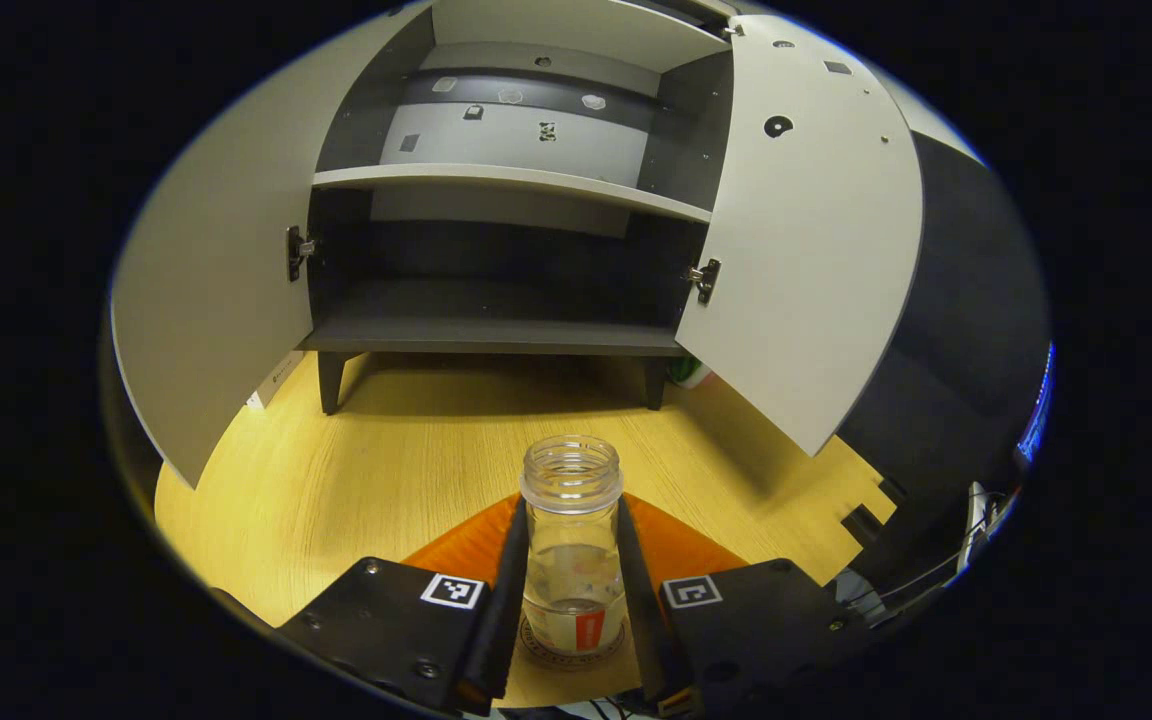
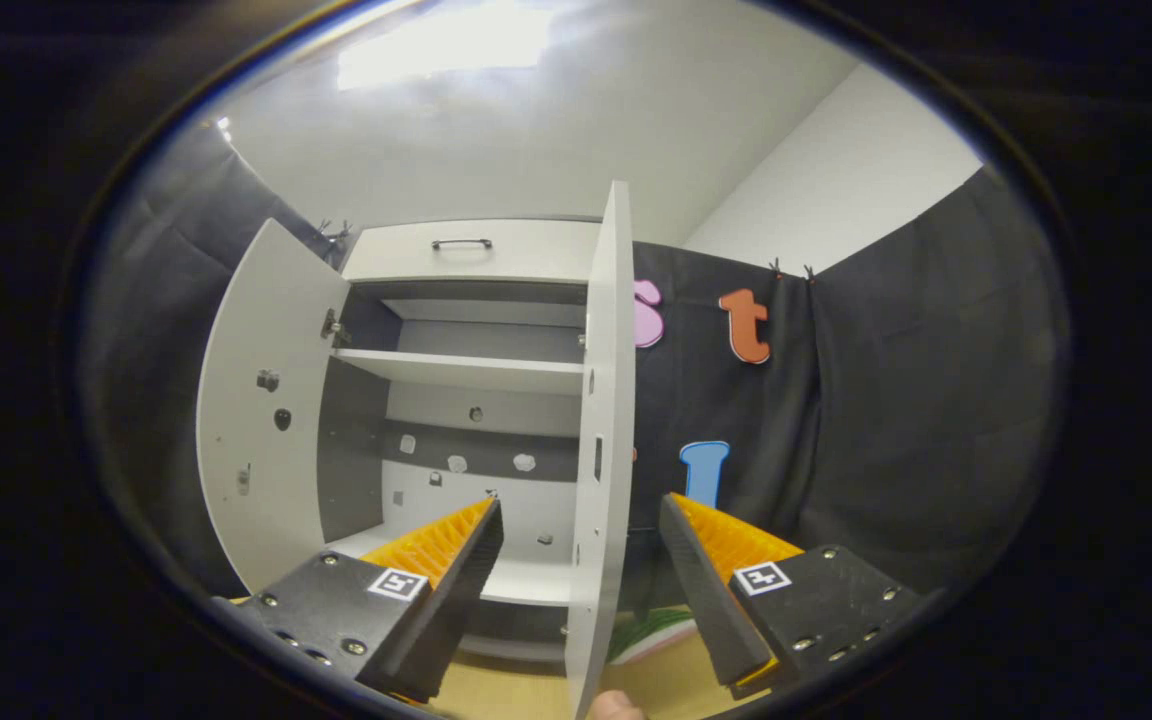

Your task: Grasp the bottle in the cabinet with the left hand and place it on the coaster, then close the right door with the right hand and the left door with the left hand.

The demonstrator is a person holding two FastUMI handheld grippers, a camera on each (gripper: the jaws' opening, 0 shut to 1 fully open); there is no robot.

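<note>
On wooden table (image 1: 356, 480) | left tongs (image 1: 573, 600) seemingly pinching bottle (image 1: 573, 540) | right tongs (image 2: 581, 560) spread

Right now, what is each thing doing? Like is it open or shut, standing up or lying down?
Bottle: upright, no cap, standing on the coaster.
Coaster: flat on the table, under the bottle.
Left gripper: fingers close around the bottle.
Right gripper: open, the right door's edge between its fingers.
Left door: open.
Right door: open.
Cabinet: shelves bare.
</note>
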